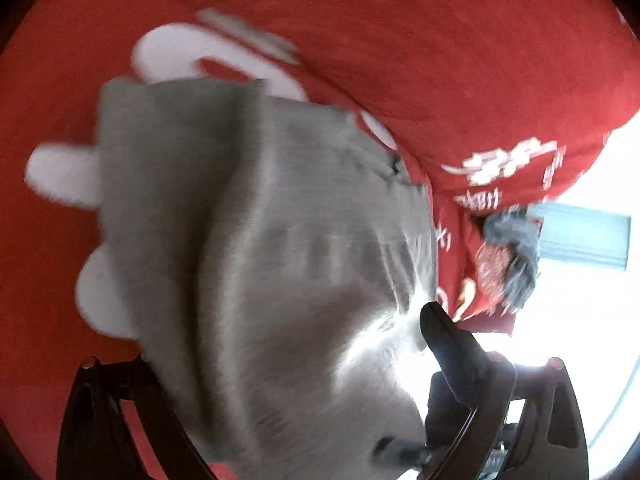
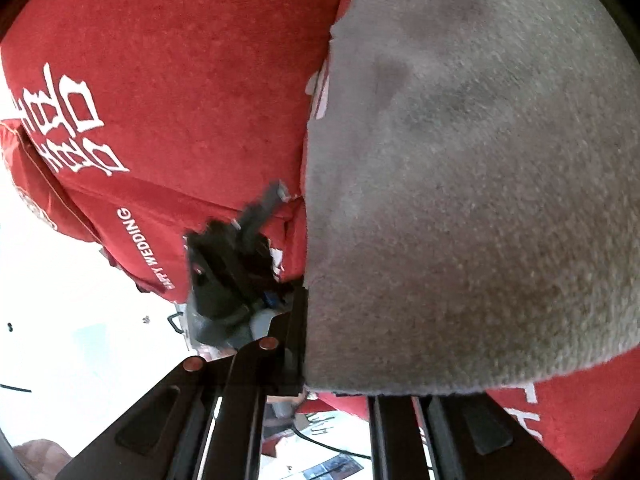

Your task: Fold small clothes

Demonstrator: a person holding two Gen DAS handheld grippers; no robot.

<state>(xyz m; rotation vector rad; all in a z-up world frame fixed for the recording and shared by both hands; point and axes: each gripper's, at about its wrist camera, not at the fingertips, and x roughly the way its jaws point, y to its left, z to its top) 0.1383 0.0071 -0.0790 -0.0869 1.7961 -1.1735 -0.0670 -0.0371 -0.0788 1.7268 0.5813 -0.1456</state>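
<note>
A small grey garment [image 1: 248,216] lies partly lifted over a red bedspread [image 1: 440,40] with white lettering. In the left wrist view its folds run together at my left gripper [image 1: 400,320]. One dark finger [image 1: 444,340] shows and the other is hidden under the cloth, so the gripper looks shut on the fabric. In the right wrist view the grey garment [image 2: 460,184] fills the right side. My right gripper [image 2: 316,344] is shut on its lower left edge, with one finger [image 2: 294,328] against the hem. The left gripper [image 2: 228,272] shows beyond it, at the same cloth edge.
The red bedspread [image 2: 180,92] drops off at the bed's edge onto a bright white floor [image 2: 80,340]. A red cushion [image 2: 36,184] lies at that edge. In the left wrist view a blurred dark grey shape [image 1: 516,248] and a pale blue object [image 1: 584,236] sit beyond the edge.
</note>
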